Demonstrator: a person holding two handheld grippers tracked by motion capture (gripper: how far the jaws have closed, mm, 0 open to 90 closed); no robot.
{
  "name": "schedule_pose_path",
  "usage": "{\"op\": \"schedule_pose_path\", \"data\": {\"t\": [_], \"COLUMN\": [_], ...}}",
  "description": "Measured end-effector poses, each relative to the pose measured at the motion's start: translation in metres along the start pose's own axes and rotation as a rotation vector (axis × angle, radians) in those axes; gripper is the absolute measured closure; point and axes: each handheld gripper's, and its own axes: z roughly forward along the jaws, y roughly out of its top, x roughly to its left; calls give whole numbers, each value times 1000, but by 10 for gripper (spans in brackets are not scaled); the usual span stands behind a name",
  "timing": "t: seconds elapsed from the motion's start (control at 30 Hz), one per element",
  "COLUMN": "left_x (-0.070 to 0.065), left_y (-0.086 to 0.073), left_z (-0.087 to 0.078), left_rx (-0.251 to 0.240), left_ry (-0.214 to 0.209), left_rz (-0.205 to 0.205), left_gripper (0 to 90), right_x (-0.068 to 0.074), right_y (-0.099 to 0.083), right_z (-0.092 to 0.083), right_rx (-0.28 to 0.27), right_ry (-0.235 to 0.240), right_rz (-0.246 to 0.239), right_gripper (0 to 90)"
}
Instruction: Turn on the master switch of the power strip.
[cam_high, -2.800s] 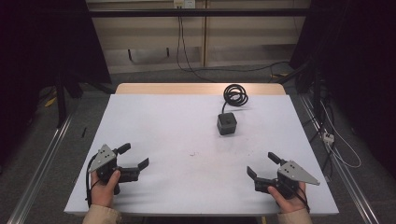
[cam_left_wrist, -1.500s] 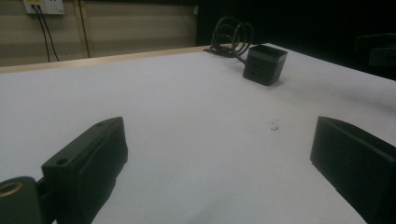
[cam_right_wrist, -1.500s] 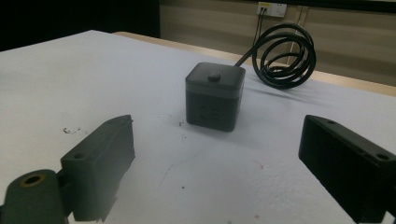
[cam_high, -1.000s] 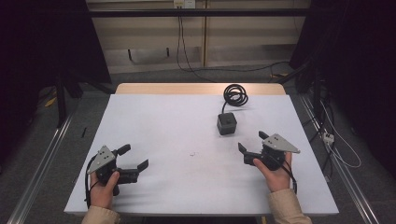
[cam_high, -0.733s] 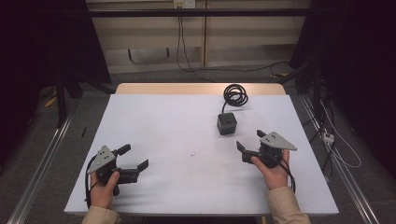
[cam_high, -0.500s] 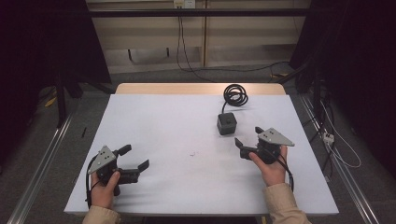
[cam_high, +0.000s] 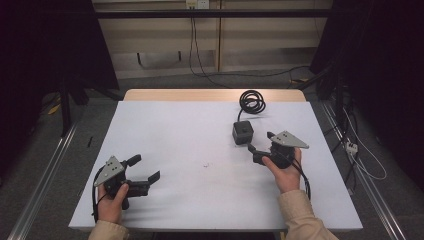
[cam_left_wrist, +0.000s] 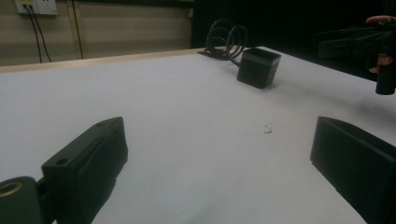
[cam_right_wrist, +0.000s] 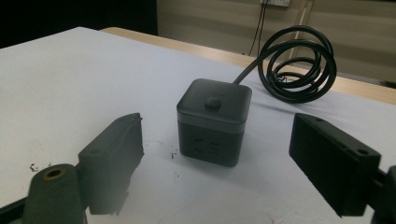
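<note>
With its jaws standing wide and just easing narrower around nothing, the right gripper (cam_high: 260, 145) should centre squarely on the black power cube (cam_high: 243, 132) at its eleven o'clock on the worktop (cam_high: 190, 130), clear of the coiled cable (cam_high: 251, 101), while the left gripper (cam_high: 145, 169), jaws open, waits empty.

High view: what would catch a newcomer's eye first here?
A dark cube-shaped power block sits right of centre on the white table, its black cable coiled behind it near the far edge. The right tool, jaws open, points at the cube from close by; the left tool waits open near the front edge.
</note>
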Motion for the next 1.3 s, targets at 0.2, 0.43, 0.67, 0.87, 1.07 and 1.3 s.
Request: {"op": "schedule_pose_path", "data": {"t": [0.2, 0.43, 0.67, 0.87, 1.07, 1.3], "left_x": [0, 0, 1, 1, 2, 1], "left_y": [0, 0, 0, 0, 0, 0], "left_z": [0, 0, -1, -1, -1, -1], "left_rx": [-2, -5, -1, -9, -11, -12], "left_ry": [-4, -5, -3, -4, -4, -5], "left_rz": [1, 0, -1, -7, -7, -8], "left_gripper": [36, 36, 36, 36, 36, 36], "right_x": [1, 0, -2, -2, -2, -6], "right_y": [6, 9, 11, 14, 16, 17], "right_z": [7, 12, 17, 21, 23, 26], "right_rx": [12, 16, 17, 17, 17, 16], "right_ry": [0, -2, 1, -1, -1, 0], "right_rz": [-14, -3, 15, 8, 2, 20], "right_gripper": [185, 203, 233, 264, 298, 385]}}
